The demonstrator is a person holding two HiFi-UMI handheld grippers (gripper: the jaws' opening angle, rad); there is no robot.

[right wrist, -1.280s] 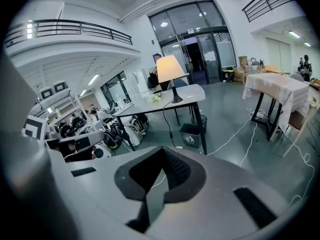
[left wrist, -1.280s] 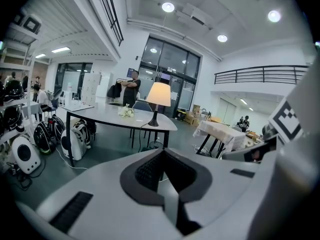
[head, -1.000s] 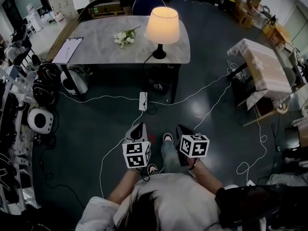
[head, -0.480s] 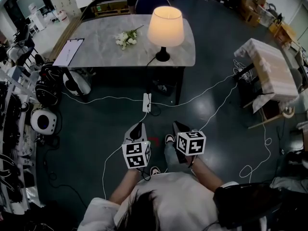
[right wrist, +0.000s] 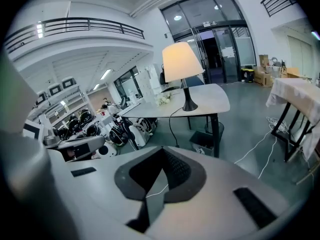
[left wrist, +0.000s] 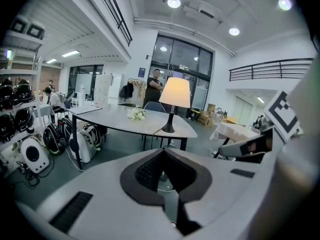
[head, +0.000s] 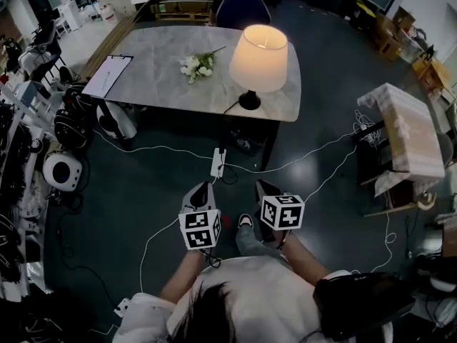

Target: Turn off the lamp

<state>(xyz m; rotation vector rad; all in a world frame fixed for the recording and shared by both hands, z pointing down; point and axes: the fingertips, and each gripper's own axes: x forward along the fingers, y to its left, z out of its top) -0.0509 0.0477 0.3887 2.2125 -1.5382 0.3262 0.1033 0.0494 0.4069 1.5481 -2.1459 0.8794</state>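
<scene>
The lamp (head: 258, 56), with a cream shade and a black base, is lit and stands near the right end of the grey marble table (head: 157, 77). It also shows in the left gripper view as the lamp (left wrist: 174, 92) and in the right gripper view as the lamp (right wrist: 181, 61), some way ahead. Its black cord runs off the table edge toward a white power strip (head: 217, 162) on the floor. My left gripper (head: 202, 189) (left wrist: 161, 154) and right gripper (head: 261, 186) (right wrist: 161, 151) are held side by side over the floor, short of the table. Both are shut with nothing in them.
White flowers (head: 198, 65) and a clipboard (head: 108, 75) lie on the table. A blue chair (head: 243, 11) stands behind it. Helmets and bags (head: 68, 123) crowd the left. A cloth-covered small table (head: 407, 131) stands at the right. White cables (head: 314, 152) trail over the floor.
The table and lamp have drawn closer and sit lower in the head view as the person walks toward them. Both grippers have come forward together, still shut.
</scene>
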